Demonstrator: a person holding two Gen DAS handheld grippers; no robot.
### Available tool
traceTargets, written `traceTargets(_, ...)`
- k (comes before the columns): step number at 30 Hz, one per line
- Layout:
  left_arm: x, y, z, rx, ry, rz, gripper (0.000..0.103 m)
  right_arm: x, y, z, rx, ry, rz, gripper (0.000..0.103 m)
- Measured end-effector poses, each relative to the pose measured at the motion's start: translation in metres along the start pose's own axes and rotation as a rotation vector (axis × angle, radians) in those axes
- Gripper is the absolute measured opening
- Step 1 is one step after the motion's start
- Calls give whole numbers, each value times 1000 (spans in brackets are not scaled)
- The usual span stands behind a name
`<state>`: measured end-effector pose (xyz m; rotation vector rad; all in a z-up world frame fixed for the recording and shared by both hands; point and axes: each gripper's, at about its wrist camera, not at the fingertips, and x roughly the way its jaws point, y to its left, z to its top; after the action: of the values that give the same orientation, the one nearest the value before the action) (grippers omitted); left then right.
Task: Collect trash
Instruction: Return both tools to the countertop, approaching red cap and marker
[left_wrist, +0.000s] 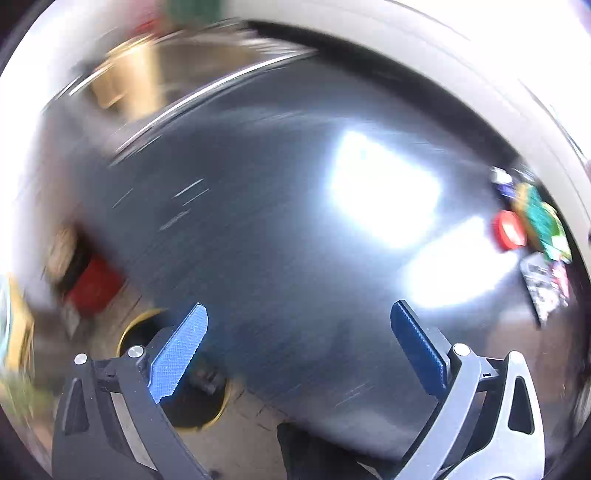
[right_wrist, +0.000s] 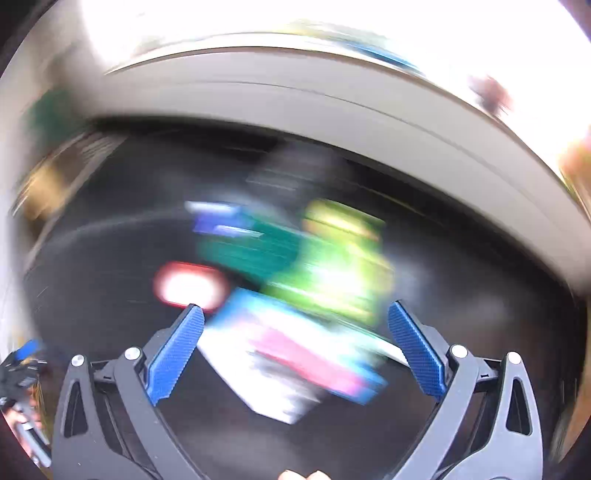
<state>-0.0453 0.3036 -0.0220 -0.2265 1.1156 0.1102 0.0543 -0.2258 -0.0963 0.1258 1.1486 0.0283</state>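
Both sets of jaws stand wide apart, and nothing is between the pads of either one. Your trash pile (right_wrist: 295, 302) – a white and pink wrapper, green and yellow packets, a red lid – lies on the dark table (right_wrist: 92, 295), right in front of the right gripper (right_wrist: 295, 350). The white wrapper sits lowest, in the gap between the jaws but past the pads. Your left gripper (left_wrist: 299, 350) faces bare table; the same pile (left_wrist: 532, 236) is far off to its right edge. Both views are smeared, so you could miss – close too soon and you may grab air, or push the pile away.
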Motion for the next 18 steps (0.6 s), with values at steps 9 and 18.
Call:
traceTargets(9,32,-154,62,337,36,-85,96,-2,-177,-112,359,114,-150,97)
traceTargets(18,82,-234,82,449,121,-58,96,65,-135,-76,-11,189,-17,97)
